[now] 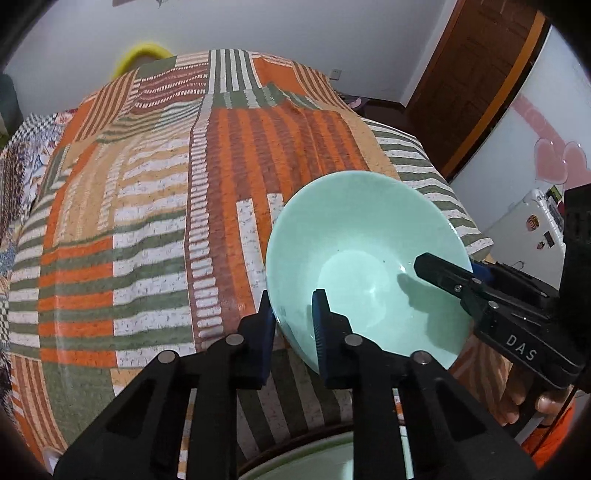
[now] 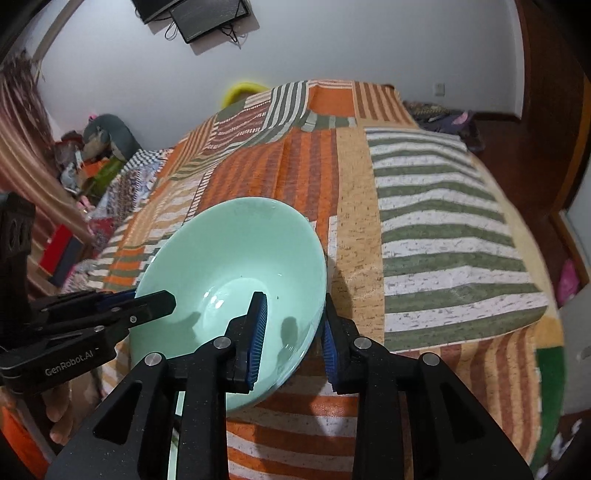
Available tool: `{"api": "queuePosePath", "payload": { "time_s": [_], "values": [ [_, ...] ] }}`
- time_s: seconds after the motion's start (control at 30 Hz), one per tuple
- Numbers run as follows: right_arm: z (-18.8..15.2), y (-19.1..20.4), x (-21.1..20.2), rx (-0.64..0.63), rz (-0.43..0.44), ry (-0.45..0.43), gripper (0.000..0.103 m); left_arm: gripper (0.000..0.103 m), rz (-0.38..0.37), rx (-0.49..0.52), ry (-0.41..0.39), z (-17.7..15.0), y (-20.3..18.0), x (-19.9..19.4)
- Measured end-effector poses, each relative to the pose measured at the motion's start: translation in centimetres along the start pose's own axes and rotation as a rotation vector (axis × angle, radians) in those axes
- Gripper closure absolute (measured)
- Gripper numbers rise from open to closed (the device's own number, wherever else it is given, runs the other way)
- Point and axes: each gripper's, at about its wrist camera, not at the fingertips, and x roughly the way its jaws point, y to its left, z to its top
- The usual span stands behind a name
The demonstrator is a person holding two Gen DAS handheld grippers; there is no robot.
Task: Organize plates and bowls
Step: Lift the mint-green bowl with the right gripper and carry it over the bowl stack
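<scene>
Glossy mint-green bowl (image 1: 369, 266) (empty, tilted), rim pinched by left gripper (image 1: 291, 314) and right gripper (image 2: 293, 325).

I'm working in a home bedroom: a bed (image 2: 424, 221) under a striped patchwork bedspread (image 1: 166, 221) fills the room, with a wooden door (image 1: 476, 74), curtains (image 2: 22, 147), clutter by the wall and a dark screen (image 2: 207, 14) mounted high.
</scene>
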Motion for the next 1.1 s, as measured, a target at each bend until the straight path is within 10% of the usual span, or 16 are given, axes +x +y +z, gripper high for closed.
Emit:
{"api": "queuePosePath", "payload": {
  "time_s": [1.1],
  "values": [
    [-2.5, 11.2, -10.2, -0.102, 0.088, -0.195, 0.078, 0.085, 0.018, 0.019, -0.278, -8.1, 2.5, -19.5]
  ]
}}
